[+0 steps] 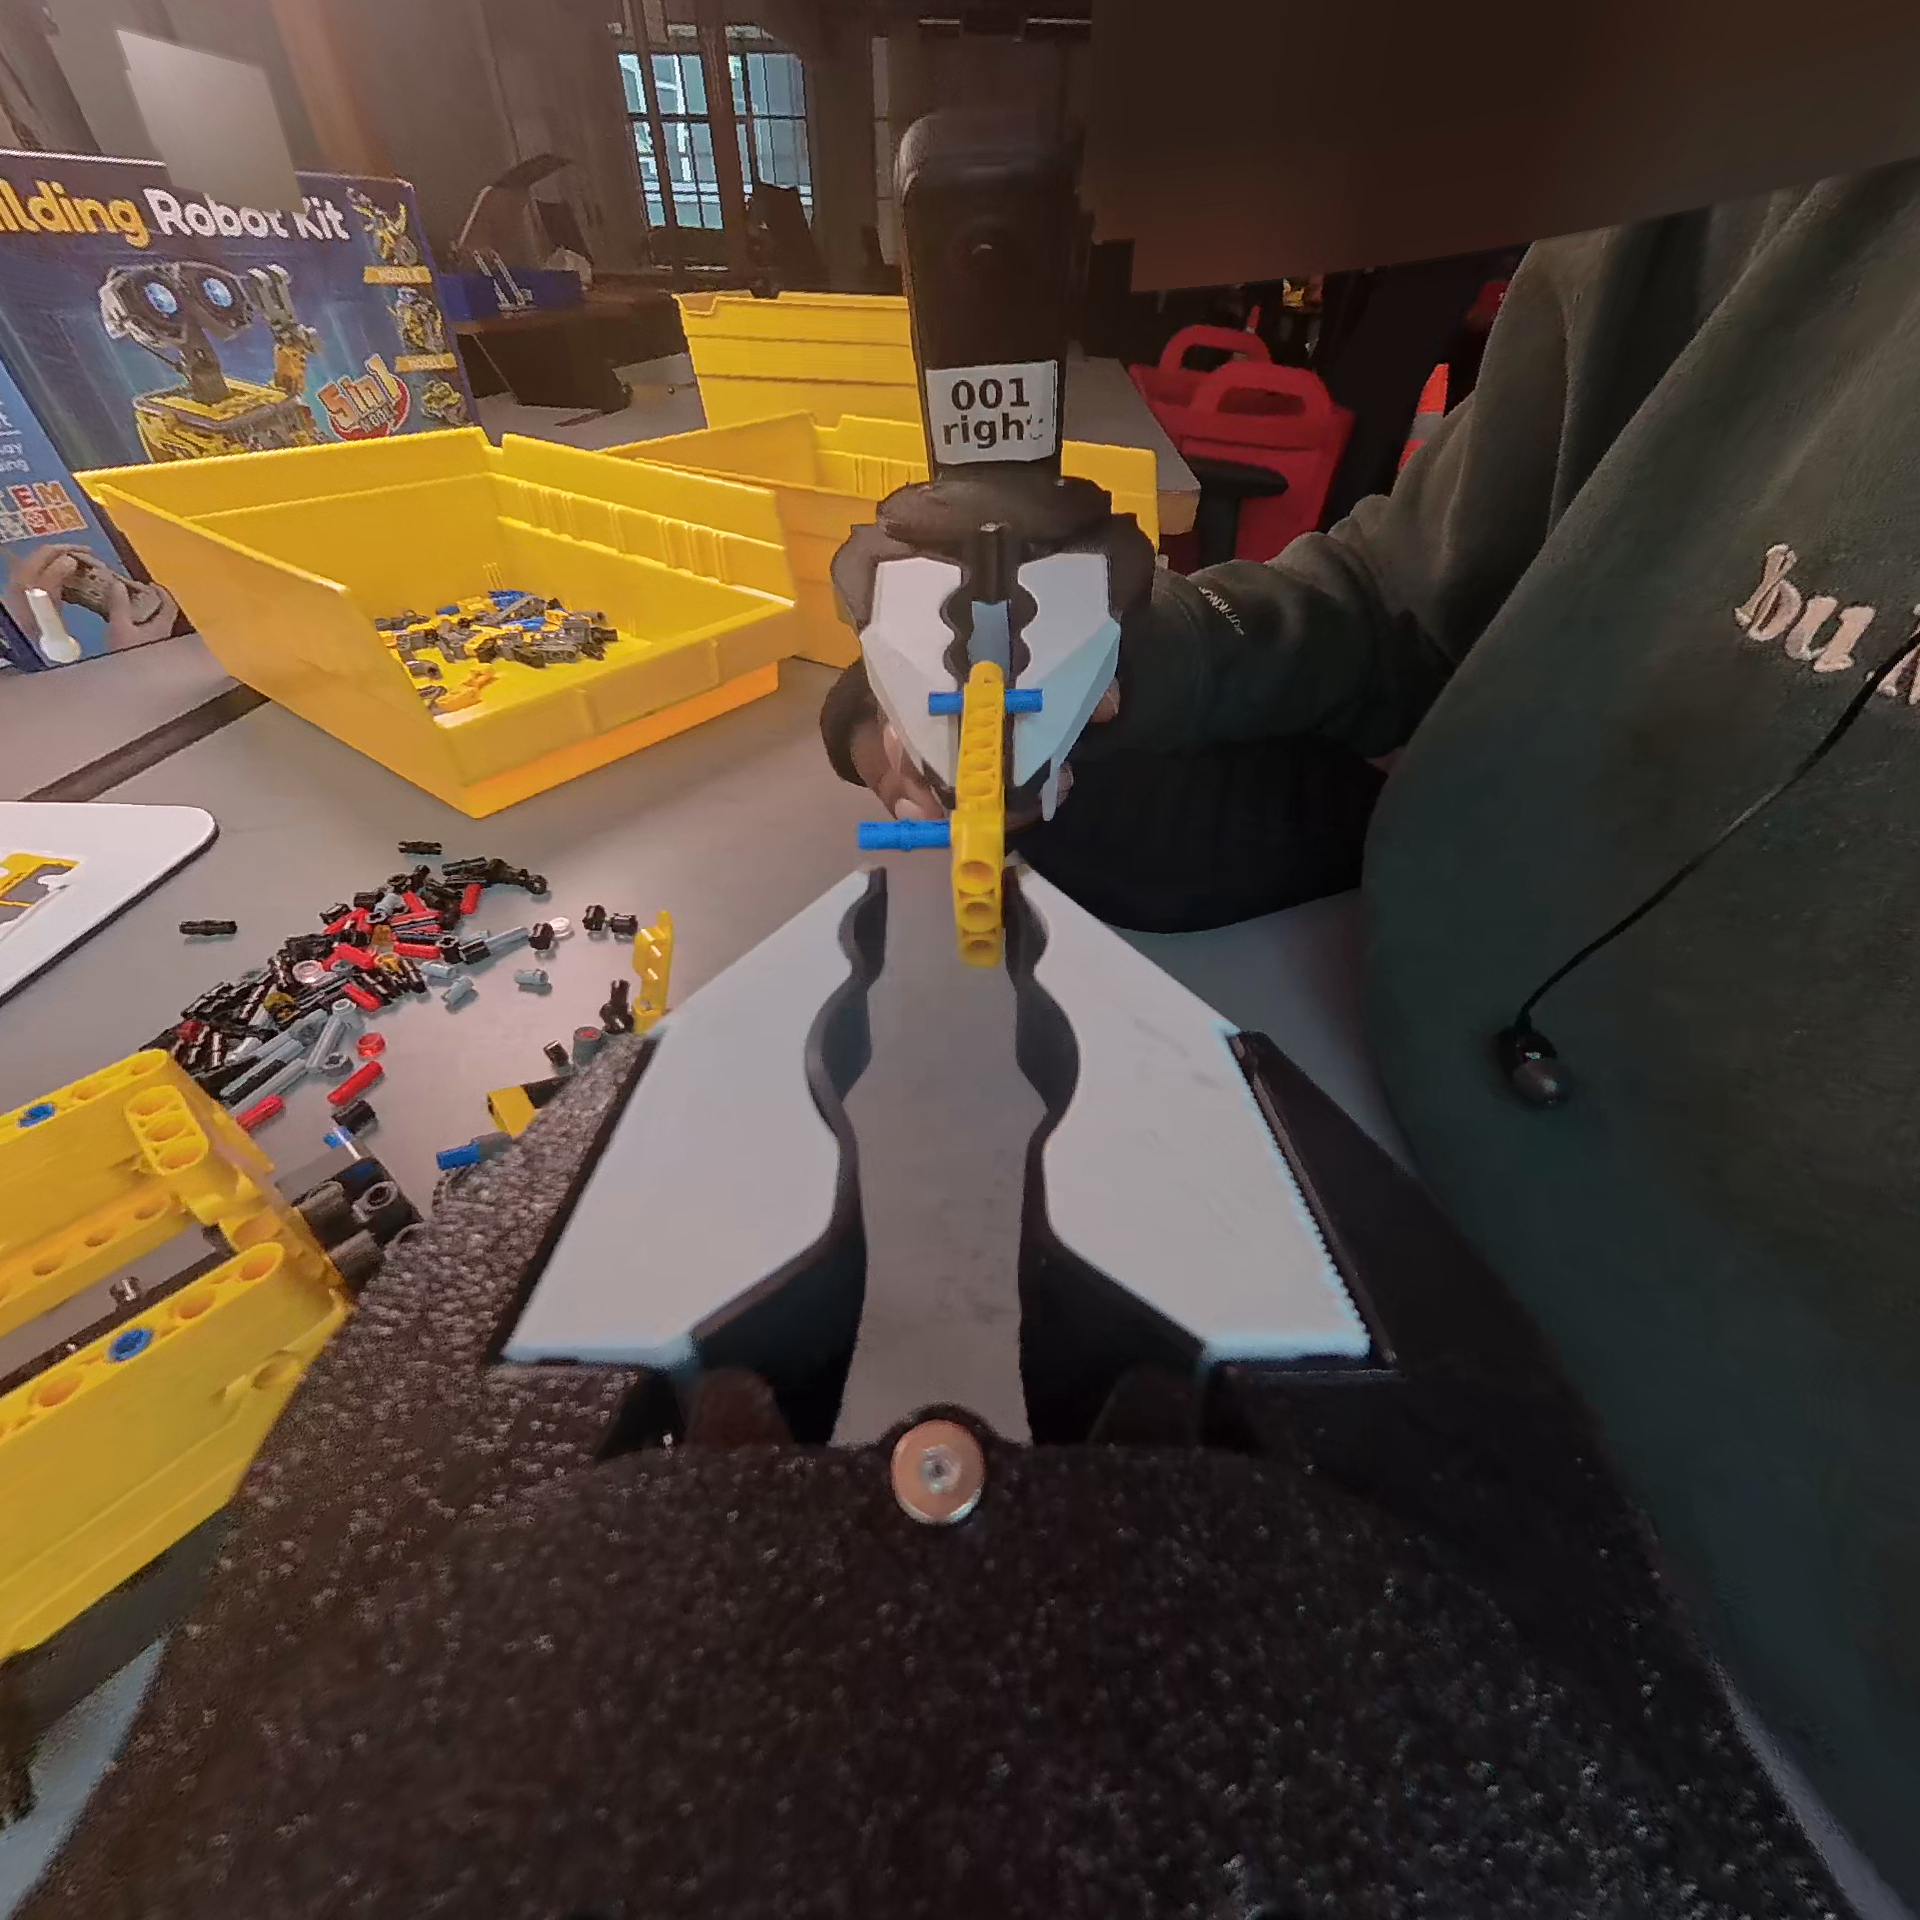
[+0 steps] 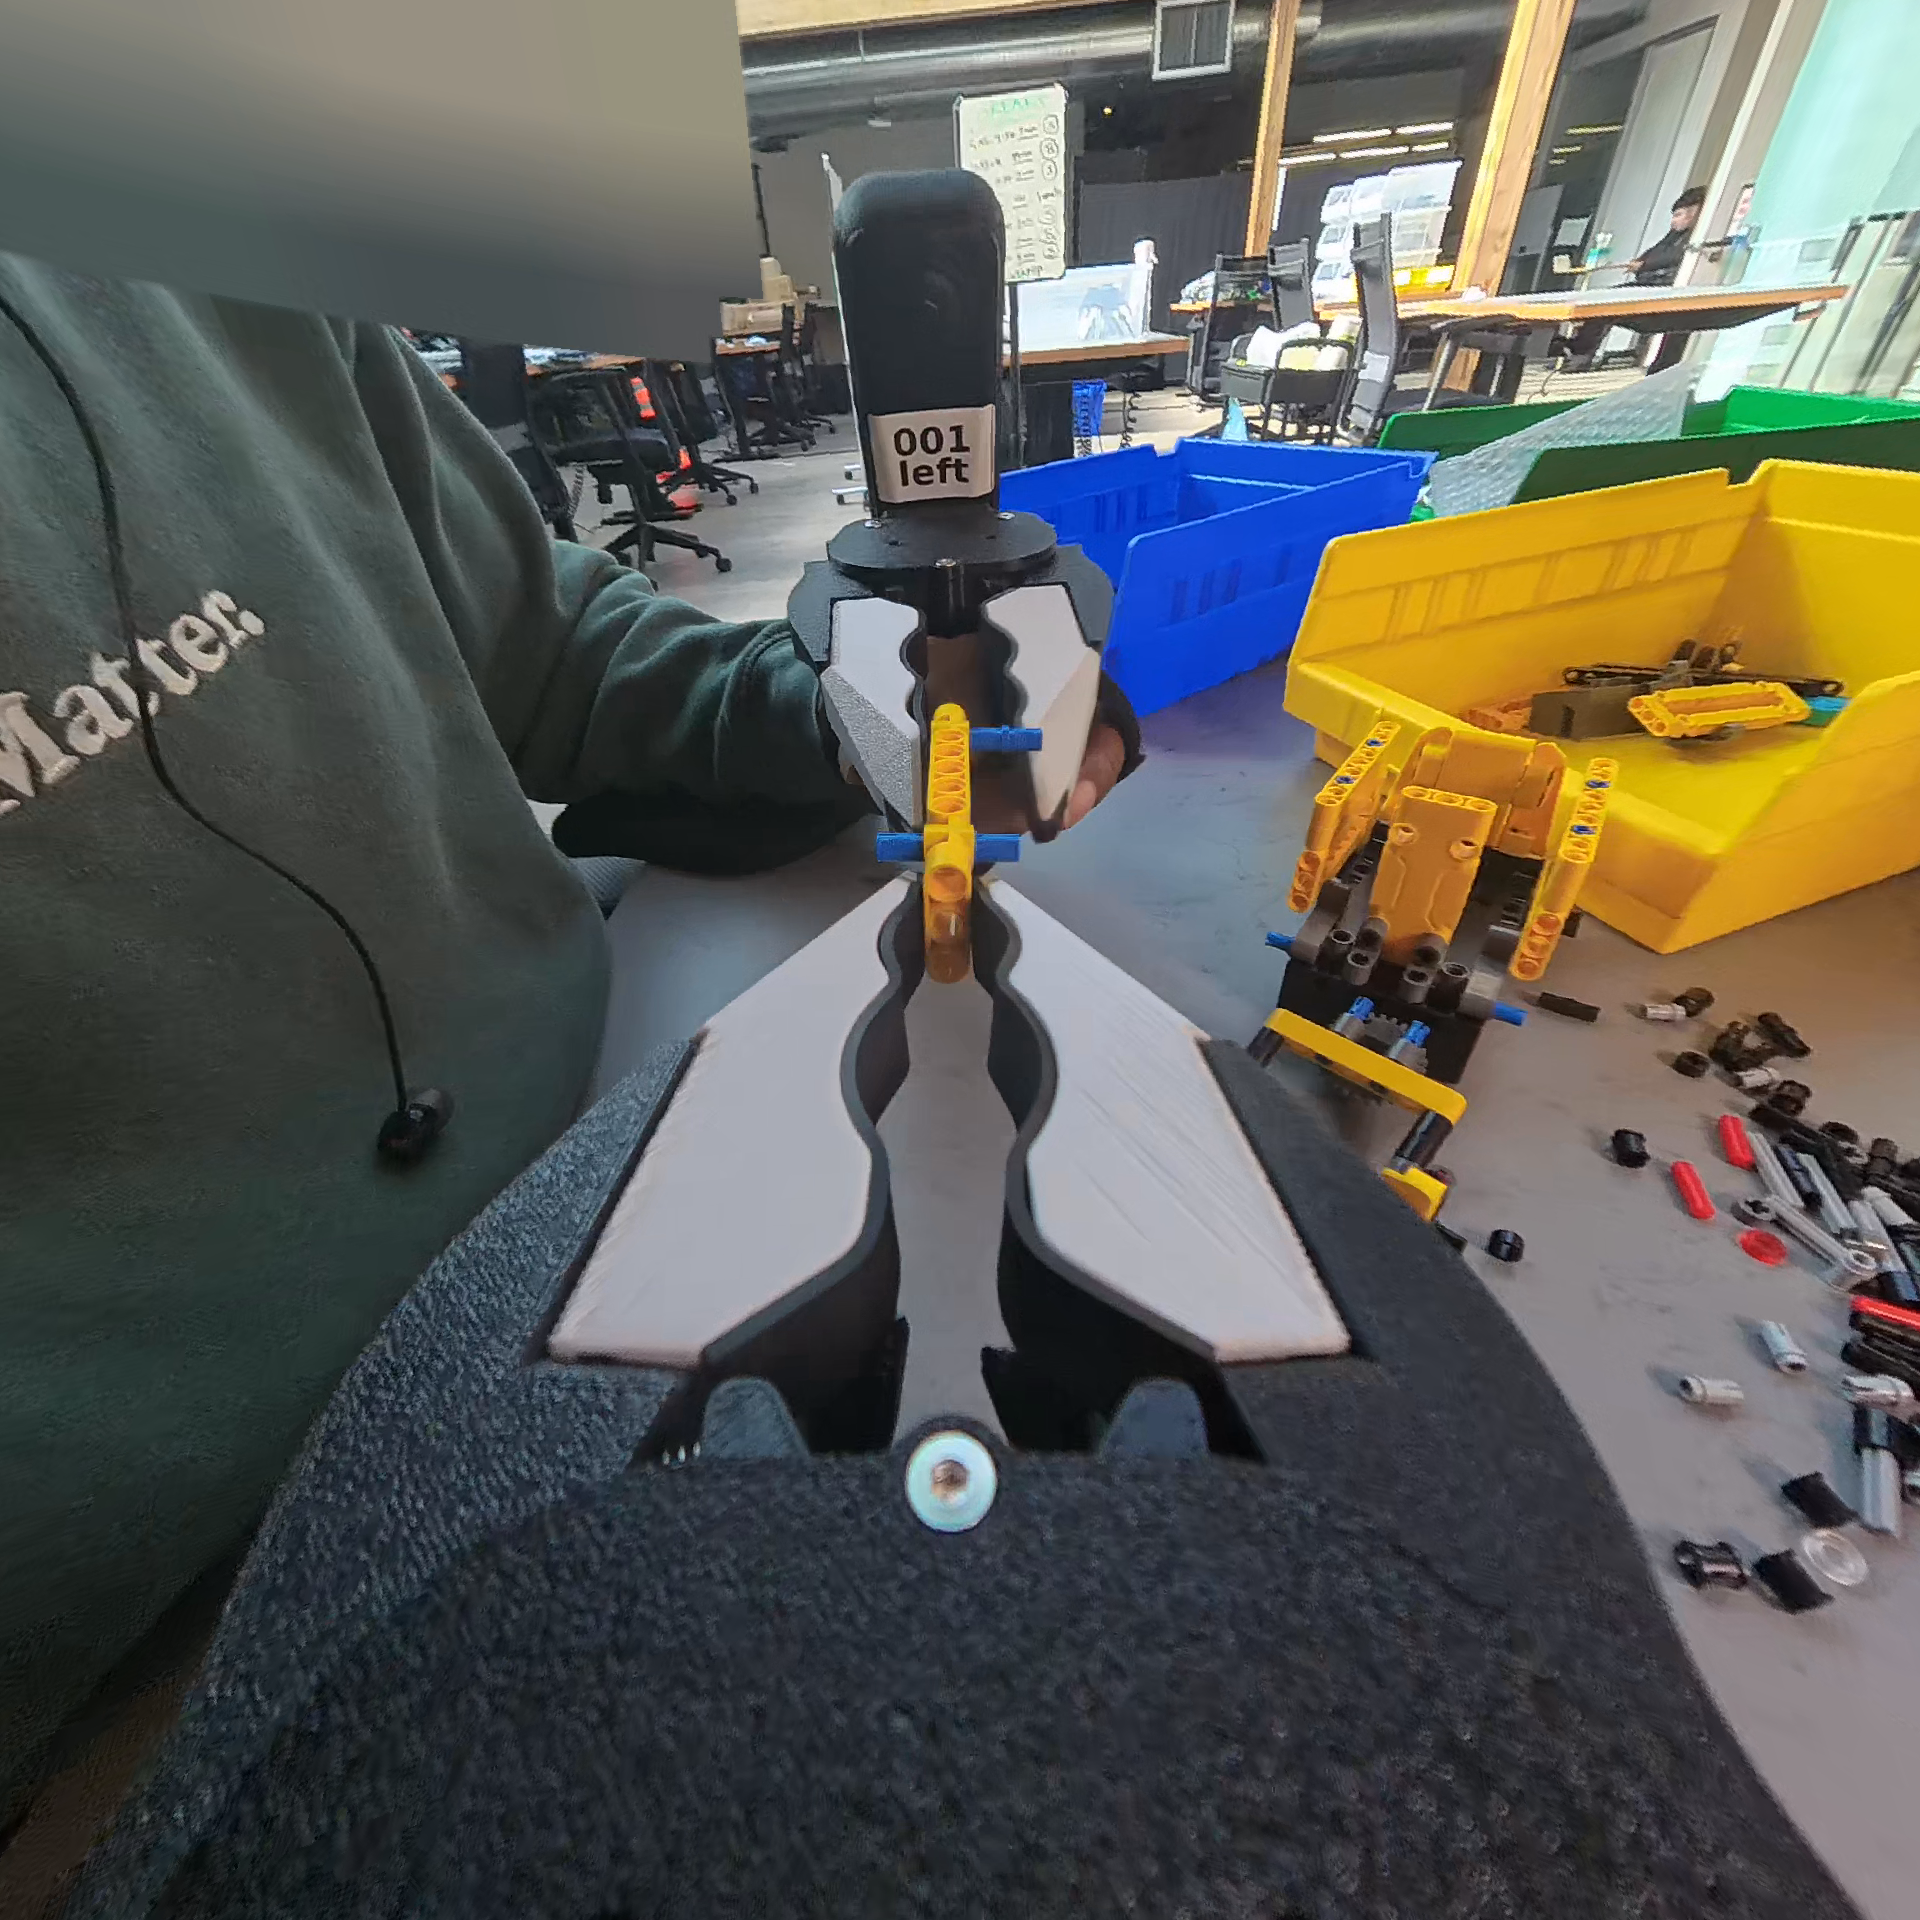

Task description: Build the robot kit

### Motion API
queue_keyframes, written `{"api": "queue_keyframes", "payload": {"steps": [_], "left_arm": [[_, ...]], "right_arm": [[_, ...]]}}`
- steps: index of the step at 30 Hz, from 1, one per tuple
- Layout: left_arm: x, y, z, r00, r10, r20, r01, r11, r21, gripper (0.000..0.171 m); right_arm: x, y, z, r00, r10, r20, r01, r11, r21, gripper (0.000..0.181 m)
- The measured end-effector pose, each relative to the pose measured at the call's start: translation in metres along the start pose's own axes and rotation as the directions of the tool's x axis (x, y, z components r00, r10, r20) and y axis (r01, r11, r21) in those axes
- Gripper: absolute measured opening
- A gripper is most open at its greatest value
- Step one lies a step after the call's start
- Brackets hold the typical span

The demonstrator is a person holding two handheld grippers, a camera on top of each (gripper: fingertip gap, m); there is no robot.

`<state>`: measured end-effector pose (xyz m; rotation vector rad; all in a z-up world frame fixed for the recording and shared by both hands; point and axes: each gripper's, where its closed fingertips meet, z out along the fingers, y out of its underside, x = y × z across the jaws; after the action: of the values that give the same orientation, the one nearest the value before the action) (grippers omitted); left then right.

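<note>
A yellow holed beam (image 2: 945, 914) with blue pins (image 2: 1003, 740) through it hangs in the air between my two grippers, which face each other above the grey table (image 2: 1195, 862). My right gripper (image 2: 945, 888) is shut on one end of the beam; it also shows in the left wrist view (image 1: 992, 795). My left gripper (image 1: 948, 888) is open around the other end of the beam (image 1: 977, 914), which lies close to one finger with a gap on the other side. It also shows in the right wrist view (image 2: 971, 805).
A partly built yellow and black model (image 2: 1434, 883) stands on the table beside a yellow bin (image 2: 1455, 623) and a blue bin (image 2: 1226, 540). Loose small pieces (image 1: 364, 966) are scattered nearby. Another yellow bin (image 1: 260, 561) and a kit box (image 1: 208, 312) stand behind. A person in a green sweatshirt (image 1: 1662, 935) is close by. My two grippers' fingertips are within a few centimetres of each other.
</note>
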<state>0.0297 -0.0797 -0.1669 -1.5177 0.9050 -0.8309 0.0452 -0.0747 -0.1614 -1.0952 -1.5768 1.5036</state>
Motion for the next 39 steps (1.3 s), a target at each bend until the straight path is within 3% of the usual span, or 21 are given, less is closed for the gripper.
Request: {"api": "queue_keyframes", "payload": {"steps": [5,14,24,39], "left_arm": [[-0.002,-0.01,-0.007,1.0,0.004,0.015,-0.005,0.999,0.04,0.031],[0.009,-0.01,-0.008,0.998,0.049,-0.032,-0.049,0.999,0.009,0.026],[0.01,-0.005,-0.009,0.998,-0.014,-0.068,0.013,1.0,-0.019,0.024],[0.005,0.011,-0.007,0.999,0.01,-0.037,-0.014,0.994,-0.111,0.022]], "right_arm": [[-0.002,0.0,-0.001,0.999,0.028,0.032,-0.029,1.0,0.006,0.007],[-0.008,0.002,-0.001,0.995,0.051,0.085,-0.051,0.999,0.006,0.007],[-0.01,0.004,-0.002,0.994,0.049,0.1,-0.049,0.999,-0.005,0.007],[-0.008,0.015,-0.002,0.994,0.044,0.099,-0.037,0.997,-0.07,0.007]]}}
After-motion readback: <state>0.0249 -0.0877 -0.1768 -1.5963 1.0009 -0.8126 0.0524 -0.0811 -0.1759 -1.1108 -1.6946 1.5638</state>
